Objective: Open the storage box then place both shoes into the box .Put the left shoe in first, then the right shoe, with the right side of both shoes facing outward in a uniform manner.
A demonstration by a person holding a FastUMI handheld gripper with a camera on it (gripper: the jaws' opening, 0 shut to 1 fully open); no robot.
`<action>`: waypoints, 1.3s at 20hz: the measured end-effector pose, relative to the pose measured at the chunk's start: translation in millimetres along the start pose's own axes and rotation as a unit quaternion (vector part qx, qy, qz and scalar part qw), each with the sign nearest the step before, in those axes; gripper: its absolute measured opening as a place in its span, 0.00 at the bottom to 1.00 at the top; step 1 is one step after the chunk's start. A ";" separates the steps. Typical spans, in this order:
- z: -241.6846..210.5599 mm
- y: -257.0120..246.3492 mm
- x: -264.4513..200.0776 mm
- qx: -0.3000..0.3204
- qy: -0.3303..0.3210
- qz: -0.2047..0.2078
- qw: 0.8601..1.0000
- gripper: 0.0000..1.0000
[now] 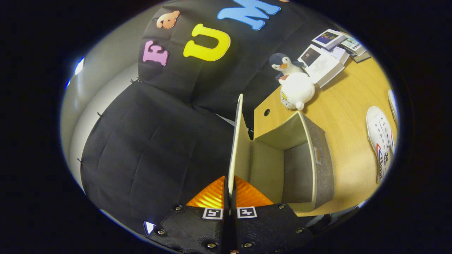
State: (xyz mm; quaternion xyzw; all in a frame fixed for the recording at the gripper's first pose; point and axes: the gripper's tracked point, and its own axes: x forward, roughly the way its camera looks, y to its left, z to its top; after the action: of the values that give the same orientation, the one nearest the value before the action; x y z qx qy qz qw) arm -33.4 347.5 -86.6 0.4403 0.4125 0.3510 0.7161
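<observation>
My gripper (229, 190) is shut on the edge of the storage box lid (237, 141), which stands raised and seen edge-on between the two fingers. The grey fabric storage box (319, 158) lies just beyond the fingers on the wooden table (349, 116), its pale inside open and empty. A white sneaker (380, 141) with red and blue trim rests on the table past the box. A sliver of a second white shoe (393, 102) shows beyond the first.
A plush penguin (295, 83) sits on the table behind the box. Several books and booklets (326, 56) are stacked near it at the table's far end. The black cloth wall hangs close behind the lid.
</observation>
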 end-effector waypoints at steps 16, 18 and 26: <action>-73.8 89.8 96.8 -0.159 0.055 0.024 0.985 0.13; -76.1 93.7 104.1 -0.180 0.059 0.030 0.981 0.36; -55.3 78.1 84.5 -0.242 0.032 0.008 0.970 0.98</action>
State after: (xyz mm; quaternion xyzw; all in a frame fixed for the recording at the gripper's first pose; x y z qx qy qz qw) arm -59.1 468.1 -53.6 0.2458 0.3347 0.4599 0.7849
